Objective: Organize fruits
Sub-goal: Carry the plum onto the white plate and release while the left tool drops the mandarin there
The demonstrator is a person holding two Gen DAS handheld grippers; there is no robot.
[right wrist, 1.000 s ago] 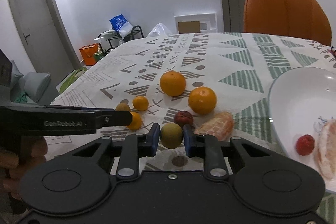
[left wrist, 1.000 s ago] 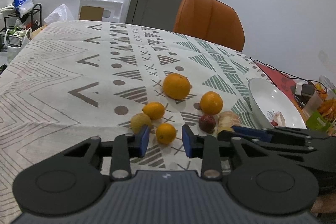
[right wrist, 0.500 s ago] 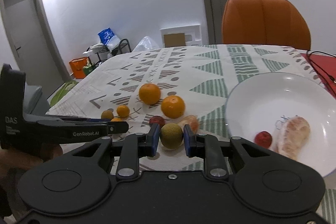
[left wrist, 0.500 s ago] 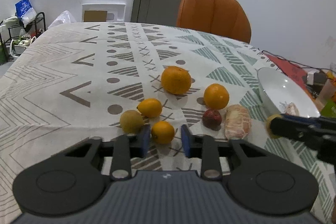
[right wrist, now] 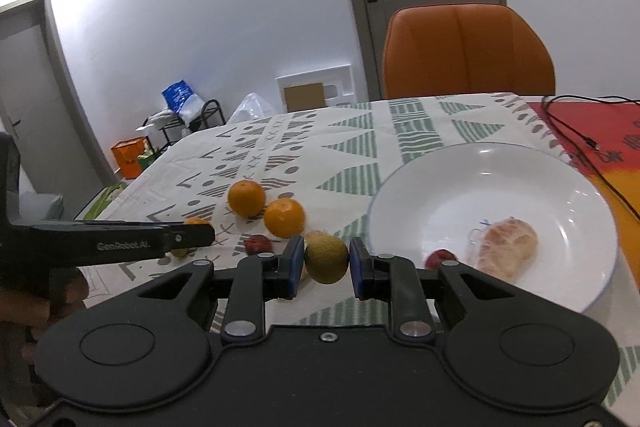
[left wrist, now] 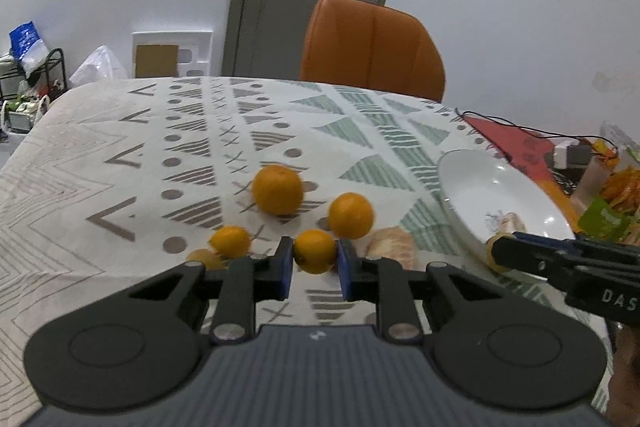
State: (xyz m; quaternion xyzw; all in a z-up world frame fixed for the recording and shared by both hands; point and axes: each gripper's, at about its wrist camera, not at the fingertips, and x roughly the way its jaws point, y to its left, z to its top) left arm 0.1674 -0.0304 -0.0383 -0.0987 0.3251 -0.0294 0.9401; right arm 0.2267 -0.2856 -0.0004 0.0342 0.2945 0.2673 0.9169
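My left gripper (left wrist: 315, 261) is shut on a small orange (left wrist: 315, 250), held just above the patterned cloth. Around it lie a big orange (left wrist: 277, 189), a second orange (left wrist: 351, 215), a small orange (left wrist: 230, 240), a yellowish fruit (left wrist: 204, 259) and a peeled citrus (left wrist: 394, 253). My right gripper (right wrist: 326, 265) is shut on a yellow-green round fruit (right wrist: 326, 255), just left of the white plate (right wrist: 560, 179). In the plate lie a peeled citrus (right wrist: 506, 247) and a small red fruit (right wrist: 438, 259). A dark red fruit (right wrist: 258, 245) rests on the cloth.
An orange chair (left wrist: 372, 47) stands at the table's far side. A black cable (right wrist: 576, 135) runs over a red mat (right wrist: 592, 123) beyond the plate. Packets and a charger (left wrist: 572, 155) crowd the right edge. A hand (right wrist: 40, 303) holds the left tool.
My left gripper closed on the small orange and raised it. My right gripper carried the yellow-green fruit rightwards to the plate's rim.
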